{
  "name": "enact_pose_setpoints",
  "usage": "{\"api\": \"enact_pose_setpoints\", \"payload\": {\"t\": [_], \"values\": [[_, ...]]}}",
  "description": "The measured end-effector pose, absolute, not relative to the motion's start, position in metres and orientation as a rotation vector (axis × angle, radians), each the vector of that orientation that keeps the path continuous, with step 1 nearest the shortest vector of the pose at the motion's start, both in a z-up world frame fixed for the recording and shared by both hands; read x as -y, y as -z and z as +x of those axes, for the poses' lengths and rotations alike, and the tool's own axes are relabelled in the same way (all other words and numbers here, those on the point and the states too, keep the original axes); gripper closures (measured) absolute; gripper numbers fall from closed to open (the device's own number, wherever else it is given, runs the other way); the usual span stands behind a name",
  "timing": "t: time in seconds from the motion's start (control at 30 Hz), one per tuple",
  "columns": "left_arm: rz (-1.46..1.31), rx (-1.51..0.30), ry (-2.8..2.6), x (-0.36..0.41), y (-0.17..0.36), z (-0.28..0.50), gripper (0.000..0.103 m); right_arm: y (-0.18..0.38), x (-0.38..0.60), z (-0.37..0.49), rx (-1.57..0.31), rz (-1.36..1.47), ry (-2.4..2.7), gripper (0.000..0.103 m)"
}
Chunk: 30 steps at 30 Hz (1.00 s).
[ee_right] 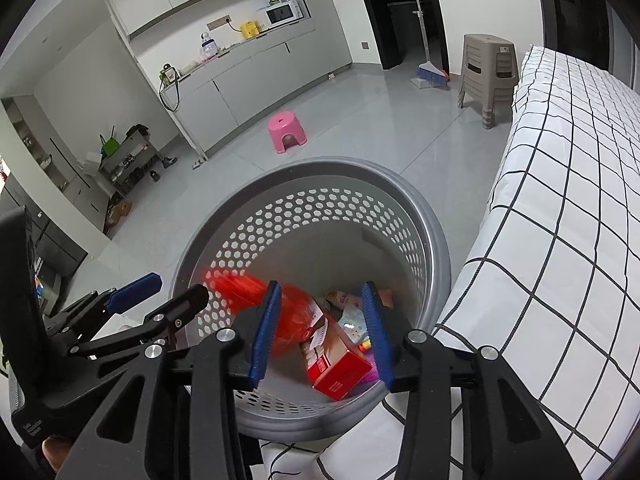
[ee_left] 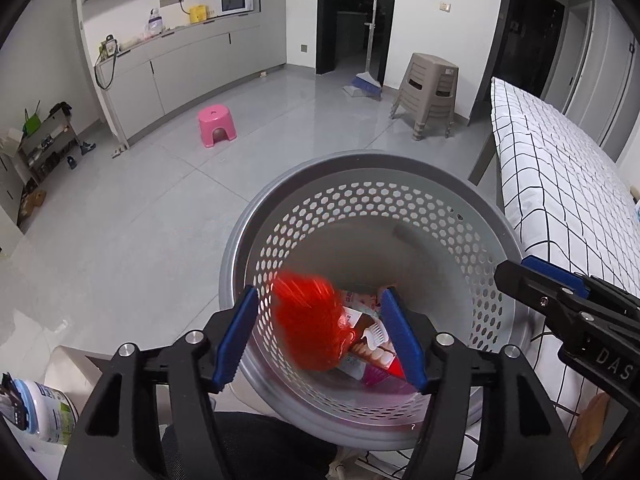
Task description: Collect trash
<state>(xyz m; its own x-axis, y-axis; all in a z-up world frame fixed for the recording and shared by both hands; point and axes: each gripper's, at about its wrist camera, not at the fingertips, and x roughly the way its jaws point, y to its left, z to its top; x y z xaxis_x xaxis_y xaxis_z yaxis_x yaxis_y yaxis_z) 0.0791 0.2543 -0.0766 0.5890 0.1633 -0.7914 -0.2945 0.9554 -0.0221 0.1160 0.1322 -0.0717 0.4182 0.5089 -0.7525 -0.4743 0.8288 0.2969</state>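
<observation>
From the left wrist view, the left gripper [ee_left: 320,336] hangs over the bin [ee_left: 240,280], its jaws spread wide with nothing between the pads. A red thing [ee_left: 310,320] shows just inside the bin's near wall, smeared by blur; it looks to be dropping in, a bag or wrapper perhaps, though I cannot say which. Under it, on the bin's floor, lie a carton [ee_left: 374,346] printed with teeth and other small packets. The right gripper [ee_left: 560,300] pokes in at the bin's right rim. Beyond the bin the floor [ee_left: 160,208] carries only a pink stool [ee_left: 216,126] and a broom [ee_left: 366,80]; no loose trash shows there.

From the right wrist view, the right gripper [ee_right: 322,332] is also over the bin [ee_right: 436,248], jaws apart and empty. The red thing [ee_right: 240,288] streaks across the bin's left inner wall, beside the left gripper [ee_right: 168,296]. A red box [ee_right: 336,360] and pale packets sit at the bin's bottom. The bed [ee_right: 560,200] touches the bin's right side.

My judgement: several pieces are already collected, this one is going in, and nothing more in sight remains to fetch.
</observation>
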Motion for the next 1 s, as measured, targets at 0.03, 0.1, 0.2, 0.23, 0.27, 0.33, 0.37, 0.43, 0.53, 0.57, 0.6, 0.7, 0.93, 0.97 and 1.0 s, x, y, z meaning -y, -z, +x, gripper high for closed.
{"api": "enact_pose_setpoints", "payload": {"t": [0.03, 0.1, 0.2, 0.23, 0.27, 0.33, 0.37, 0.43, 0.53, 0.57, 0.6, 0.7, 0.93, 0.97, 1.0], "values": [[-0.155, -0.901, -0.27, -0.254, 0.076, 0.078, 0.037, 0.072, -0.132, 0.116, -0.958, 0.041, -0.616, 0.062], [-0.155, -0.899, -0.27, -0.254, 0.075, 0.077, 0.036, 0.071, -0.131, 0.116, -0.958, 0.045, -0.614, 0.06], [-0.155, -0.896, -0.272, -0.253, 0.073, 0.076, 0.036, 0.071, -0.128, 0.116, -0.951, 0.052, -0.611, 0.054], [-0.156, -0.895, -0.273, -0.252, 0.073, 0.075, 0.035, 0.07, -0.128, 0.116, -0.95, 0.052, -0.61, 0.054], [-0.157, -0.894, -0.274, -0.253, 0.072, 0.074, 0.034, 0.07, -0.127, 0.116, -0.949, 0.05, -0.609, 0.054], [-0.157, -0.892, -0.277, -0.253, 0.071, 0.072, 0.032, 0.07, -0.128, 0.114, -0.948, 0.046, -0.608, 0.054], [-0.157, -0.89, -0.278, -0.253, 0.07, 0.072, 0.032, 0.07, -0.128, 0.114, -0.946, 0.043, -0.608, 0.054], [-0.155, -0.887, -0.288, -0.253, 0.069, 0.07, 0.028, 0.069, -0.127, 0.112, -0.941, 0.038, -0.606, 0.054], [-0.158, -0.882, -0.294, -0.255, 0.066, 0.066, 0.027, 0.068, -0.126, 0.11, -0.934, 0.037, -0.6, 0.05], [-0.157, -0.881, -0.296, -0.255, 0.064, 0.065, 0.026, 0.067, -0.125, 0.109, -0.931, 0.036, -0.596, 0.048], [-0.156, -0.879, -0.299, -0.255, 0.063, 0.064, 0.024, 0.066, -0.124, 0.108, -0.927, 0.035, -0.592, 0.047], [-0.152, -0.87, -0.309, -0.254, 0.059, 0.062, 0.021, 0.063, -0.123, 0.106, -0.917, 0.035, -0.585, 0.043], [-0.146, -0.854, -0.328, -0.253, 0.05, 0.055, 0.014, 0.055, -0.118, 0.095, -0.884, 0.024, -0.562, 0.037], [-0.145, -0.853, -0.33, -0.252, 0.048, 0.056, 0.013, 0.054, -0.117, 0.094, -0.881, 0.022, -0.558, 0.037], [-0.144, -0.851, -0.333, -0.252, 0.047, 0.054, 0.012, 0.053, -0.116, 0.093, -0.878, 0.02, -0.553, 0.037]]}}
